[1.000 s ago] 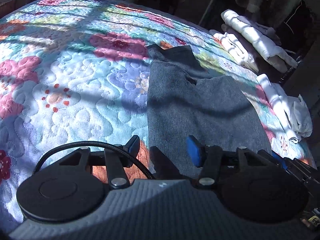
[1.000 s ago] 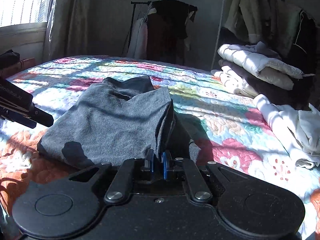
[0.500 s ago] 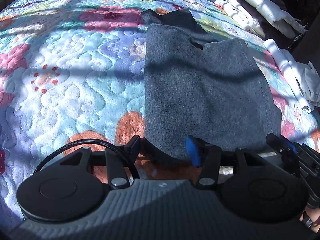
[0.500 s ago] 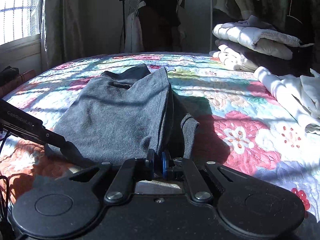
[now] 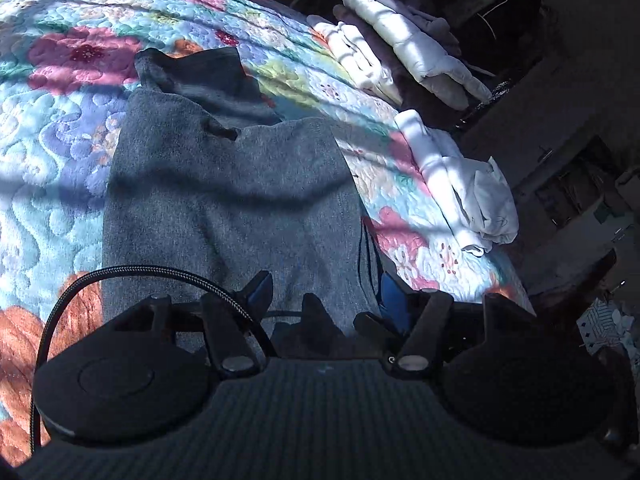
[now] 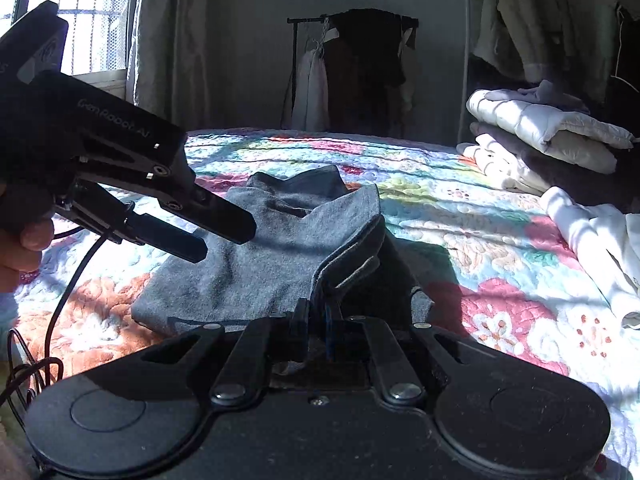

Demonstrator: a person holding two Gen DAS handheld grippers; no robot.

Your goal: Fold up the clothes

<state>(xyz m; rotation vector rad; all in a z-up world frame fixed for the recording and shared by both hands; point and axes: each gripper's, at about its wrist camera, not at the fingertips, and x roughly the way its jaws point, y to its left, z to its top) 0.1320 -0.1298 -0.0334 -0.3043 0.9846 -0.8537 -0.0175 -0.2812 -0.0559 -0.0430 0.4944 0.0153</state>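
Note:
A grey garment (image 5: 228,200) lies folded on the flowered quilt (image 5: 44,168), its collar end pointing away. It also shows in the right wrist view (image 6: 272,256). My left gripper (image 5: 324,292) is open, hovering over the garment's near edge; it appears from the side in the right wrist view (image 6: 216,236). My right gripper (image 6: 316,312) is shut on the garment's right edge, lifting the layers a little off the quilt.
Crumpled white clothes (image 5: 468,196) lie at the quilt's right edge. A stack of folded white and dark items (image 6: 540,136) sits at the far right. A clothes rack (image 6: 352,68) stands behind the bed. A cable (image 6: 60,300) hangs from the left gripper.
The left gripper has risen and shifted right over the garment's near edge. The right gripper stays shut on the right edge and has raised it slightly.

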